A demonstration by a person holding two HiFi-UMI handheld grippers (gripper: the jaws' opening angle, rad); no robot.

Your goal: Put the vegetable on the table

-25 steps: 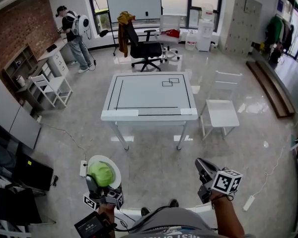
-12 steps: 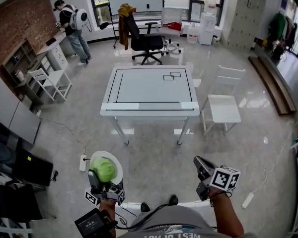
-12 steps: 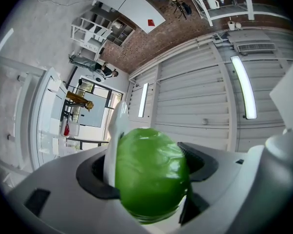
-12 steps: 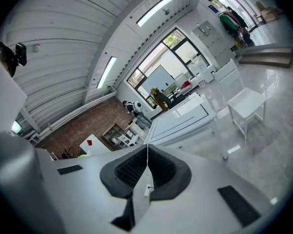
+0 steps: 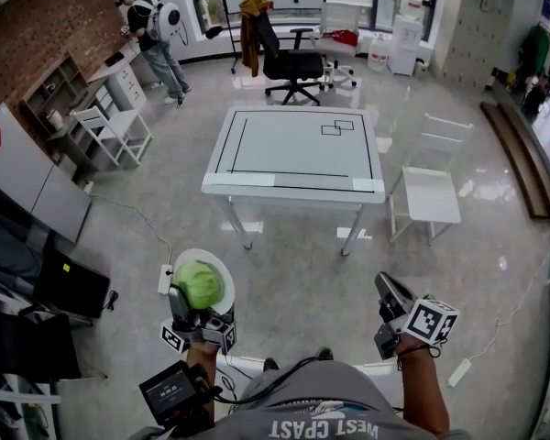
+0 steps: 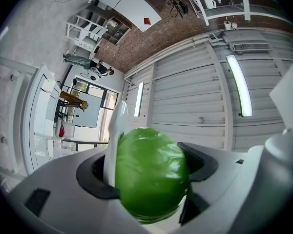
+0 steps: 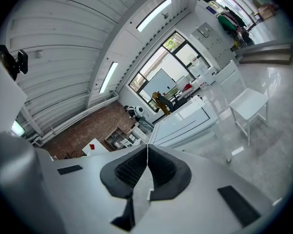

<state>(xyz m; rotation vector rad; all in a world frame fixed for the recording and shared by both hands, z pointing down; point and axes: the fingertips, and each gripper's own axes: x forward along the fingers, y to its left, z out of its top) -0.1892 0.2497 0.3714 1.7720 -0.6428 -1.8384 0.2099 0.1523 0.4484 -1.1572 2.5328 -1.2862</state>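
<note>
Left gripper (image 5: 200, 301) low left in head view, tilted upward, closed on the vegetable (image 6: 151, 177): round, glossy, green, wedged between the two dark pads. A white plate (image 5: 222, 273) shows behind the vegetable in head view. In the left gripper view it appears as a thin white edge pressed between the vegetable and the left-hand pad. Cannot tell if the plate is joined to the vegetable.

Right gripper (image 5: 386, 287) low right in head view, jaws closed together, pads meeting in a thin line, nothing between them. Its marker cube (image 5: 432, 322) sits just above the person's wrist.

Vegetable is in the air over the glossy floor (image 5: 302, 282), in front of the worktop (image 5: 298, 149) and well apart from it, off toward its near left corner. Worktop is white with black lines marked on it: a large rectangle outline and two small overlapping squares at the far right corner. White tape strips lie along its near edge.

White chair (image 5: 431, 195) just right of the worktop. Black office chair (image 5: 298, 62) beyond its far side, a brown garment hung on the back. Another person (image 5: 160, 30) stands far left near the brick wall, by white shelves and a small white chair (image 5: 119, 131).
</note>
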